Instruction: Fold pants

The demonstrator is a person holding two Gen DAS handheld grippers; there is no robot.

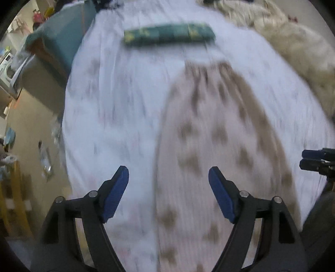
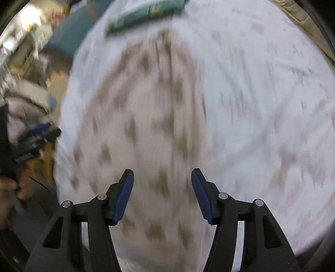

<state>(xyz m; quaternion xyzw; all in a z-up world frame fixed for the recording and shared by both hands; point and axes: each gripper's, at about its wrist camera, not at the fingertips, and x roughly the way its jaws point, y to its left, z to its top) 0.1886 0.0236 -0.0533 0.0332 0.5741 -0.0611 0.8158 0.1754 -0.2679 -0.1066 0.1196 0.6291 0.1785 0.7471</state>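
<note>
Both the left gripper and right gripper hang spread, empty, above the spotted pants; a one-layer pinch could skew the fold.

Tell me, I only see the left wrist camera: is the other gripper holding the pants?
Observer: No. The right gripper is open, with the spotted pants lying flat on the bed sheet beyond its fingers.
Operator: Can you see my hand?
Observer: Yes, the left hand shows at the edge of the right wrist view, holding the handle of its gripper.
Operator: What's beyond the pants?
Observer: A green folded cloth lies past their far end, blurred.
</note>
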